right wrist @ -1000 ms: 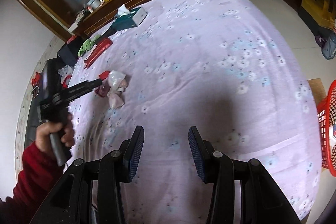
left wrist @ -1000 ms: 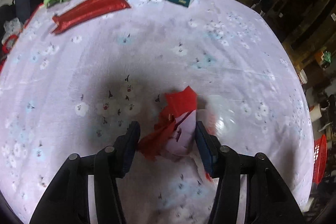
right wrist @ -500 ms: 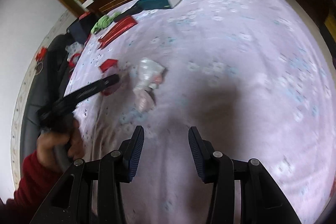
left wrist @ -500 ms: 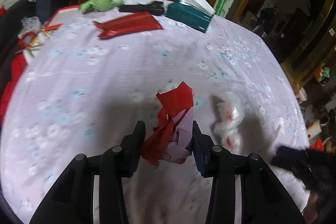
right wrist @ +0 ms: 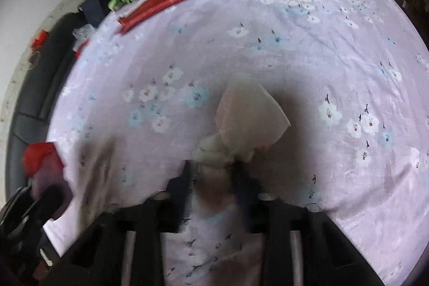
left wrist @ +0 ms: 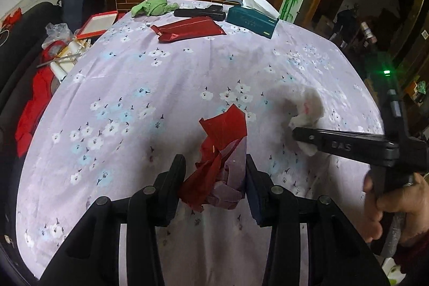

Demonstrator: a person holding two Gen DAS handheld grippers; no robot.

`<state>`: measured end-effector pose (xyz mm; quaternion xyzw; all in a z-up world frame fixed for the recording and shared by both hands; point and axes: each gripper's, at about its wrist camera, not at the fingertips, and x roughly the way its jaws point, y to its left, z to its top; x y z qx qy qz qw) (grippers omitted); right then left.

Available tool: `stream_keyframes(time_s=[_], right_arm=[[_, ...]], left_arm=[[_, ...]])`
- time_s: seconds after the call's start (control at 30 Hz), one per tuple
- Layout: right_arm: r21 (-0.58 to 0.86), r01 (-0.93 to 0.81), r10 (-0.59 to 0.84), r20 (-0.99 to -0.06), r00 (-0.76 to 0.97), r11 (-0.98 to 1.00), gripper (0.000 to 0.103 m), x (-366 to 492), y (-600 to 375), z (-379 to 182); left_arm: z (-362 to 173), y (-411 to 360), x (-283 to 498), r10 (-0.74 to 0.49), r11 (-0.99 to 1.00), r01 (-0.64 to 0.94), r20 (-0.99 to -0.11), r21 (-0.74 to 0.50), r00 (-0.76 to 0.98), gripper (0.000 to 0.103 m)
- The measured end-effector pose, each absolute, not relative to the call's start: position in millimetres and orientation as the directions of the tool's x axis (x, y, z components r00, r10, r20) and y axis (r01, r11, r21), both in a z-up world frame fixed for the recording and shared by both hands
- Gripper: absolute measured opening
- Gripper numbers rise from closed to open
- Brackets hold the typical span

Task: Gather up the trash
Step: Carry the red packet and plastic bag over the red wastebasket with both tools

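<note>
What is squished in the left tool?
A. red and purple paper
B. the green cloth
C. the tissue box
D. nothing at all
A: the left tool is shut on crumpled red and purple paper, while the green cloth and tissue box lie far off at the table's back edge.

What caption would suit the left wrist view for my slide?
Left gripper shut on red wrapper above floral tablecloth; right gripper closing on white tissue.
</note>
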<state>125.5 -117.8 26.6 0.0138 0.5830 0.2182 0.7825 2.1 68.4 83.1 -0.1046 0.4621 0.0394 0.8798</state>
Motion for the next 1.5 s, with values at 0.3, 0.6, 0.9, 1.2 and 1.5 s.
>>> stream_keyframes(time_s=[0.3, 0.6, 0.9, 1.2, 1.5], right_arm=[[0.263, -0.37, 0.389, -0.863, 0.322, 0.891, 0.028, 78, -144, 71], [0.267, -0.338, 0.388, -0.845, 0.368, 0.902, 0.028, 18, -208, 91], [0.283, -0.242, 0.363, -0.834, 0.415, 0.928, 0.029, -30, -291, 99], [0.296, -0.136, 0.325, -0.819, 0.473, 0.945, 0.029, -65, -377, 111], [0.31, -0.024, 0.274, -0.799, 0.535, 0.95, 0.029, -94, -451, 129]], left_arm=[[94, 12, -10, -0.076, 0.985, -0.079, -0.803, -0.152, 0.591, 0.041], [100, -65, -31, -0.11, 0.992, 0.02, -0.802, -0.122, 0.587, 0.041], [119, -146, -42, -0.159, 0.985, 0.15, -0.789, -0.086, 0.594, 0.041], [136, -227, -47, -0.238, 0.956, 0.281, -0.777, -0.082, 0.583, 0.041], [147, -294, -48, -0.31, 0.913, 0.401, -0.765, -0.075, 0.564, 0.041]])
